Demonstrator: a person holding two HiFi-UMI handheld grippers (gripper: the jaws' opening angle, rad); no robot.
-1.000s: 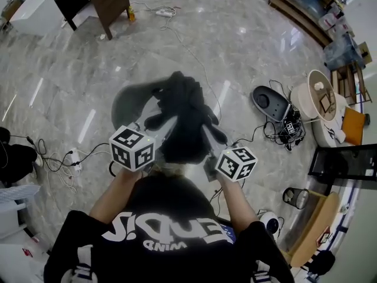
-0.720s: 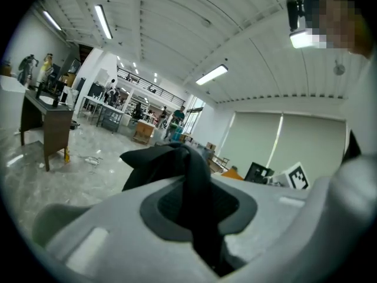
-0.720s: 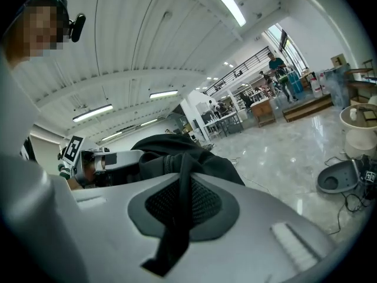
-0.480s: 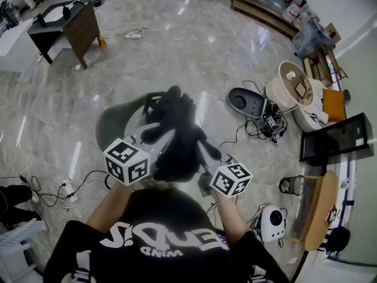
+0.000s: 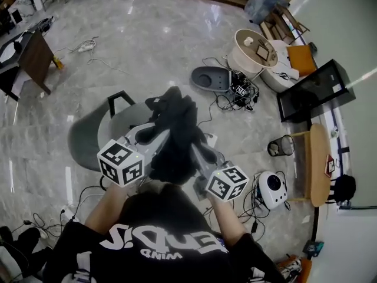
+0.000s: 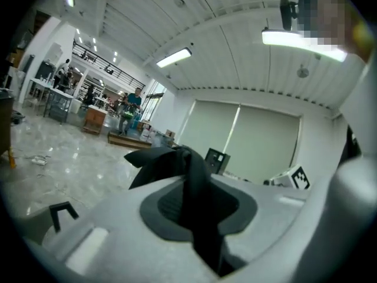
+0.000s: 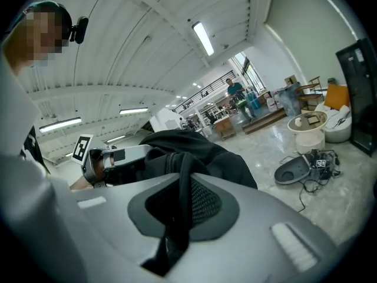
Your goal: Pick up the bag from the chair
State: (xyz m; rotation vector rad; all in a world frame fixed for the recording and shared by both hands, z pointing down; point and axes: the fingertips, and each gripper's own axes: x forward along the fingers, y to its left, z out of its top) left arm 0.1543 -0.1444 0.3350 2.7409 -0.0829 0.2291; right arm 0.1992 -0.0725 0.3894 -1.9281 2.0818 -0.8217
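Black bag [image 5: 175, 141] hangs between both grippers, just right of the grey chair [image 5: 88, 140], apparently off its seat. Left gripper [image 6: 197, 217] and right gripper [image 7: 177, 217] each pinch a strap [image 7: 182, 175]. Soft, floppy fabric that looks light. Straps are the sane hold; expect sag and swing.

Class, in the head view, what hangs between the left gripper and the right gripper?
The black bag, clamped by both: the head view shows it hanging between the left gripper and the right gripper.
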